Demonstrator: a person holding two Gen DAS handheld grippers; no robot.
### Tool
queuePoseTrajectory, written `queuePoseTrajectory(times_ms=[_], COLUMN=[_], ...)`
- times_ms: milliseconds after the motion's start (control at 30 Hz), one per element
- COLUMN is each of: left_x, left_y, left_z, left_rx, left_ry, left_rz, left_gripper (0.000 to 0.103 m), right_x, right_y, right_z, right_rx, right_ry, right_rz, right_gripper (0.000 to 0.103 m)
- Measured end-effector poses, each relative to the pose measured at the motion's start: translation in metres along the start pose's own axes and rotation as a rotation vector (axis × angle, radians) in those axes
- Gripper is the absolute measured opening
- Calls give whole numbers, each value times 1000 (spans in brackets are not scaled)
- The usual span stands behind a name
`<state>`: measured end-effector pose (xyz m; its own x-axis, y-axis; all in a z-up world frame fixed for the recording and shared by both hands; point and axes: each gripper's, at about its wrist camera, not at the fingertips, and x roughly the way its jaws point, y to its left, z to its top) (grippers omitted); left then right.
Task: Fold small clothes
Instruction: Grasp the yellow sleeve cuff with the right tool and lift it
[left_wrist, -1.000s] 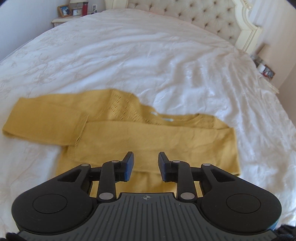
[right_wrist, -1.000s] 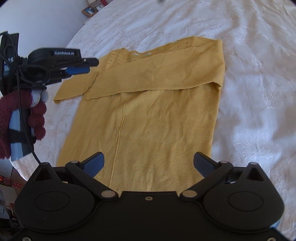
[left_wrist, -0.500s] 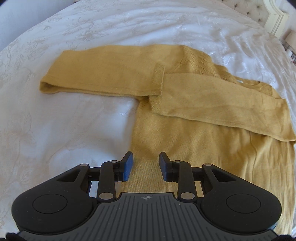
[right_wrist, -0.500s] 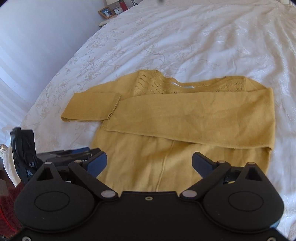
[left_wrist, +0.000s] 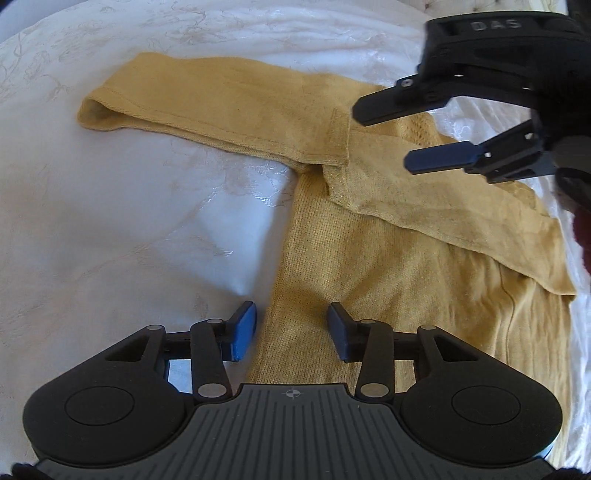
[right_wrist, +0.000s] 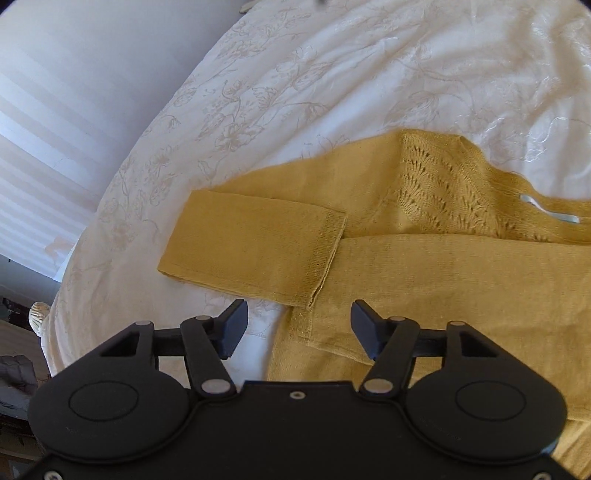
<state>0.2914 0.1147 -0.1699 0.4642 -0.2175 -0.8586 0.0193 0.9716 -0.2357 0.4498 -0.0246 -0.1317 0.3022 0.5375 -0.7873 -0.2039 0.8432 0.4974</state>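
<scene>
A mustard-yellow knit sweater (left_wrist: 388, 266) lies flat on the white bed; it also shows in the right wrist view (right_wrist: 461, 280). One sleeve is folded across the chest. The other sleeve (left_wrist: 207, 107) lies out to the left, doubled back, its cuff (right_wrist: 325, 258) near the armpit. My left gripper (left_wrist: 291, 332) is open and empty, low over the sweater's left side edge. My right gripper (right_wrist: 297, 328) is open and empty just in front of the cuff; in the left wrist view it (left_wrist: 384, 140) hovers above the shoulder.
The white embroidered bedspread (left_wrist: 110, 229) surrounds the sweater. The bed's left edge (right_wrist: 74, 266) drops to a pale striped wall and dark clutter on the floor. The lace-knit shoulder and neckline (right_wrist: 443, 188) lie toward the back.
Both grippers have moved toward the sweater's left sleeve and dropped lower. The right gripper's jaws have narrowed and it now appears in the left wrist view. The sweater has not moved.
</scene>
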Motion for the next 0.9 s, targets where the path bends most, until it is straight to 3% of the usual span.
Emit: queuePoseTrajectory(times_ms=[367,433,467,500,533,567,700,833,900], left_x=[-2,-2,-1,-2,-2,-2,-2,2,4], left_y=[3,3,3,3,2,2,1,-4,-7], left_z=[-1,0,0,1,1,2,3,2,2], left_rx=[-8,-6,-9,-10,-10,-10,-11,-11,-13], left_ry=[-9,-6,-6,-6,-5,-4,-4,-2,-1], left_rz=[-14,-13,-12,-11,-9,-7,1,14,20], left_gripper=[45,46,46,46,46,46,47,48,50], right_x=[51,55,56,57,57,56,26,-41,-84], right_y=[-4,-7,-8,-9,-9,-8,10,20,16], right_z=[17,18,19,19,21,23,27,33,34], right_rx=[46,69,79,85,89,90,29,-5,-23], right_ry=[45,49,52,55,62,64,9,-97,-160], right_rz=[20,23,18,6,-11,-7,48,131,127], right_gripper=[62,55,45,25,15,14,13,13,13])
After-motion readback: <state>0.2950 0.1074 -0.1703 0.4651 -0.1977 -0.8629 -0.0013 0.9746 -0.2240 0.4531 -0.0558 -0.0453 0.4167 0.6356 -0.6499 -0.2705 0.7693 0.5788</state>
